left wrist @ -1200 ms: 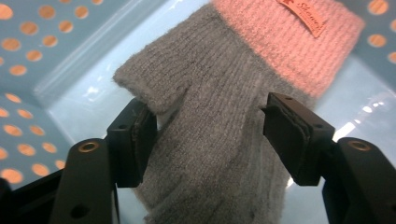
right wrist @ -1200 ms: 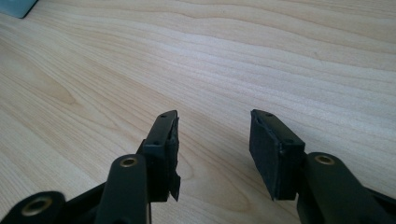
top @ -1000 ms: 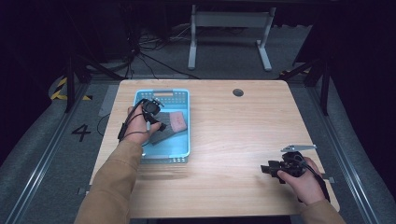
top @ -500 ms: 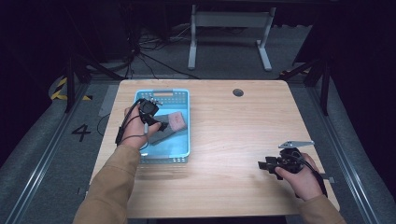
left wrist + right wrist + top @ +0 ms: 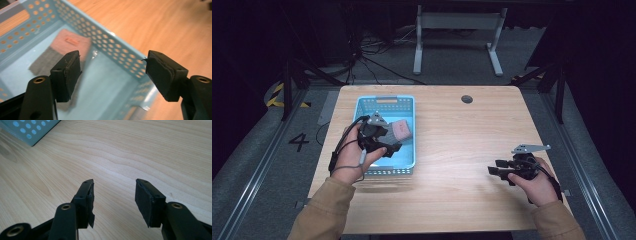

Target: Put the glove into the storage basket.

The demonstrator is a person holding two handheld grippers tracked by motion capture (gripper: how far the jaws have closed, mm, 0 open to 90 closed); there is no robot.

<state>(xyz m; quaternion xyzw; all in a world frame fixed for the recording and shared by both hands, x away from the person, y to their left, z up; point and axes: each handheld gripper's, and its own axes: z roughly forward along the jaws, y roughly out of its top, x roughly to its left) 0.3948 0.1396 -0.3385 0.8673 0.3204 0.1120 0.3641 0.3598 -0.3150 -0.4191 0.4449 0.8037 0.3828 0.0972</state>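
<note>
High view first: I see my left gripper [image 5: 384,145] held over the near half of the light-blue perforated basket [image 5: 408,150], which sits on the left part of the wooden table [image 5: 462,200]. Inside the basket lies a folded cloth [image 5: 398,131], grey for most of its length with a pink end that carries a small label; it rests flat on the basket floor, toward the right wall. My left hand [image 5: 354,155] wraps the gripper from the near left side, and its cable loops off past the basket's left edge.

Left gripper view tells me the jaws stand wide apart with nothing between them. The left gripper [image 5: 112,72] hangs above the basket [image 5: 120,52] floor, clear of the cloth [image 5: 62,47], which lies beyond and to the left of the jaws. One pad [image 5: 68,75] lines up over the grey part of the cloth, though I cannot tell whether it touches; the other sits over the perforated wall.

My right gripper [image 5: 497,171] is well apart from all that, low over the bare wood near the table's right near corner, pointing left toward the basket. Right gripper view shows its jaws open as well, the right gripper [image 5: 113,200] empty above the table [image 5: 140,150] grain, with a corner of the basket [image 5: 30,130] at the top left.
</note>
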